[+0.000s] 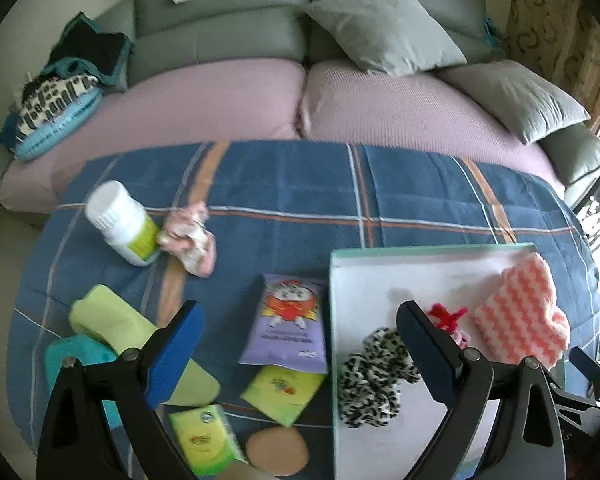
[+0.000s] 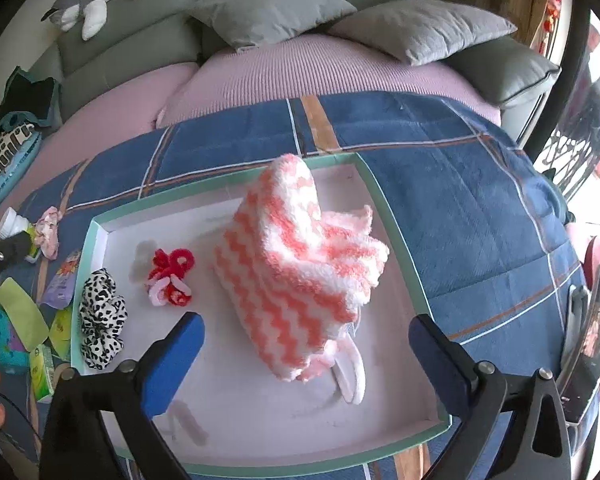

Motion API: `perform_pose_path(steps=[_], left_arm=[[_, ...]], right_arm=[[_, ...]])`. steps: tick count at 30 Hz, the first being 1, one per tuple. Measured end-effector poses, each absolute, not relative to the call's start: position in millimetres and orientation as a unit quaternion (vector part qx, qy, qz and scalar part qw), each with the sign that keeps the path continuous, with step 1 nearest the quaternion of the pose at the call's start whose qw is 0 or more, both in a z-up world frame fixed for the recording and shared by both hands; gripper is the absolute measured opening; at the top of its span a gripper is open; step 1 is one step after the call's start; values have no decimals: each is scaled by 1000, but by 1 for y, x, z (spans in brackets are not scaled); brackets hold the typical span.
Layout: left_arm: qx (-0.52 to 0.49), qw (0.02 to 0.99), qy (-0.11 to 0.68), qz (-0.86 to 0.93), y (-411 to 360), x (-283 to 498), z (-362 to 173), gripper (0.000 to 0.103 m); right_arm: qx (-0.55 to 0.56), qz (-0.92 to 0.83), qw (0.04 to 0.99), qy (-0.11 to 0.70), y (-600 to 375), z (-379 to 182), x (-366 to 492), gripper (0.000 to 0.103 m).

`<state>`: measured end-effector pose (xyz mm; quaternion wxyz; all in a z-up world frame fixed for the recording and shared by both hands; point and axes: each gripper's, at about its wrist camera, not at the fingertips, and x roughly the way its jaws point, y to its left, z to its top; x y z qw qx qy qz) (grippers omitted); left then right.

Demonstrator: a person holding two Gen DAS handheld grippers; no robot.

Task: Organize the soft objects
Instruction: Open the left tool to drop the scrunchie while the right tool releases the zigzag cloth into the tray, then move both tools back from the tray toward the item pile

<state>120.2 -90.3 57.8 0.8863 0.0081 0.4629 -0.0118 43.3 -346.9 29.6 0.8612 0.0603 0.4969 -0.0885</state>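
A white box with a teal rim (image 1: 332,280) (image 2: 100,232) lies on the blue plaid blanket. Inside it are a fluffy pink-and-white zigzag cloth (image 2: 292,264) (image 1: 520,320), a leopard-print scrunchie (image 2: 100,320) (image 1: 372,380) and a red and pink hair tie (image 2: 172,268) (image 1: 448,316). My right gripper (image 2: 306,332) hangs open over the box, its pads clear of the cloth that sits between and ahead of them. My left gripper (image 1: 300,344) is open above the box's left edge and holds nothing. A pink scrunchie (image 1: 192,236) lies on the blanket beside a white bottle (image 1: 120,224).
Left of the box lie a purple packet (image 1: 288,320), a lime-green cloth (image 1: 112,320), a teal item (image 1: 80,360), two yellow-green tissue packs (image 1: 284,392) and a beige round pad (image 1: 276,452). A phone on a stand (image 2: 596,340) is at the right. Behind is a sofa with grey cushions (image 1: 384,28).
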Motion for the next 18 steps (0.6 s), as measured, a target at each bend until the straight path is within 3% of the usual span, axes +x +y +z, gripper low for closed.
perform_pose_path(steps=[18], left_arm=[[-30, 898, 439, -9, -40, 107, 90, 97]], right_arm=[[56, -76, 878, 468, -320, 59, 40, 103]])
